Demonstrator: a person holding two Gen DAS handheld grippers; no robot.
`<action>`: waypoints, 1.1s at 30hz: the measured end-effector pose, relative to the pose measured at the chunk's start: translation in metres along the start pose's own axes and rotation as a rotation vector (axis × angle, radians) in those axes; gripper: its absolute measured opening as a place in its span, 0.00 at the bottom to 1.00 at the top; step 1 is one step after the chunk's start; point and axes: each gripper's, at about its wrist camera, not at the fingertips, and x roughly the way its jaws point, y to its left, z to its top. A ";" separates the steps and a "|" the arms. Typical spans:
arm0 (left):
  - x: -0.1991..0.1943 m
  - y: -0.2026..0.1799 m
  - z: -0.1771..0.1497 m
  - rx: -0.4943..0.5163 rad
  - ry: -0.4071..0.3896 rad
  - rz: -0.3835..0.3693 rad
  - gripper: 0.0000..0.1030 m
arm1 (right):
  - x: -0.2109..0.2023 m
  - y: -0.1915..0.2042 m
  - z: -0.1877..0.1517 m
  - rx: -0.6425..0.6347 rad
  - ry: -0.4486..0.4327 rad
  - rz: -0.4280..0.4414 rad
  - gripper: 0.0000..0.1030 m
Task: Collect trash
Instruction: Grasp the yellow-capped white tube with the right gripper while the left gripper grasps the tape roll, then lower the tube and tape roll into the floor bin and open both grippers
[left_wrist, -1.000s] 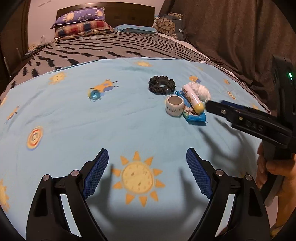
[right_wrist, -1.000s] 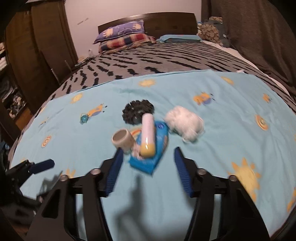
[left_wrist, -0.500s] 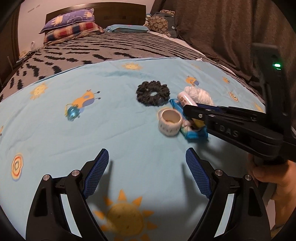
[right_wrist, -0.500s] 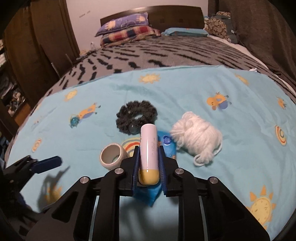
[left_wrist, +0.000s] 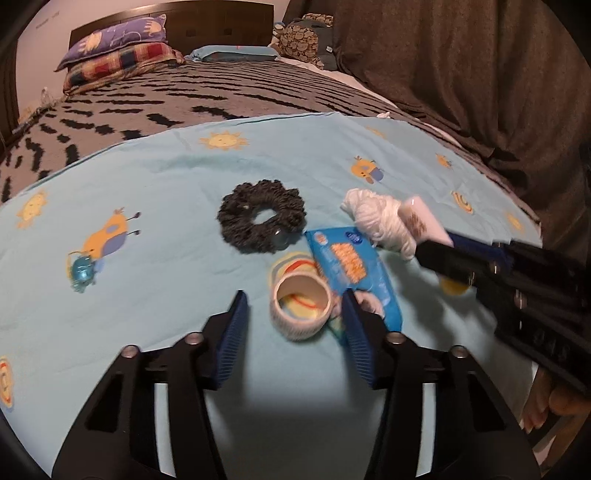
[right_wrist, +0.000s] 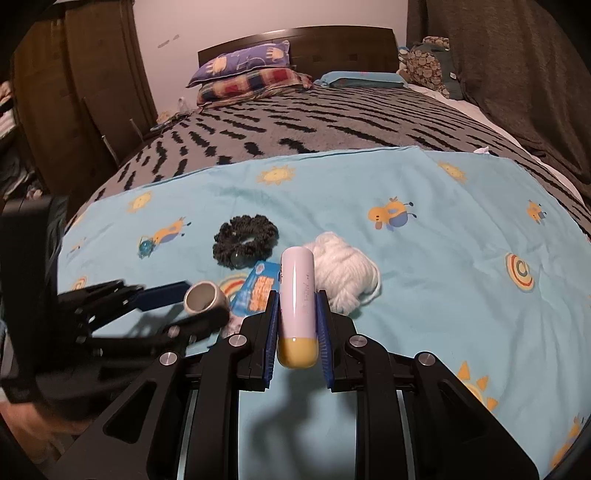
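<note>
While the right gripper (right_wrist: 297, 334) is clamped on the pink-and-yellow plastic tube (right_wrist: 297, 310), the left gripper (left_wrist: 293, 321), its jaws just closing, should squeeze that empty white tape roll (left_wrist: 301, 308) squarely (it's between them on the blue sheet (left_wrist: 166, 192), untouched)

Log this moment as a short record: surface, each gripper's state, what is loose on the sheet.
surface: blue cartoon-print sheet spread over a striped blanket on a bed
right gripper: shut on the white tube with a yellow cap
left gripper: jaws have just been closing, either side of the tape roll; a gap shows beside one pad, no grip yet
loose items: dark scrunchie, white yarn bundle, blue snack wrapper
wrapper position: flat, beside the tape roll
</note>
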 end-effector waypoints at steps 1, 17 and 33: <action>0.000 -0.001 0.001 0.003 0.000 -0.007 0.32 | 0.000 0.000 -0.001 -0.002 0.001 0.000 0.20; -0.097 -0.022 -0.040 0.038 -0.057 0.033 0.31 | -0.073 0.025 -0.031 -0.031 -0.035 -0.015 0.20; -0.202 -0.059 -0.165 0.022 -0.082 -0.004 0.31 | -0.163 0.066 -0.132 -0.030 -0.014 0.007 0.20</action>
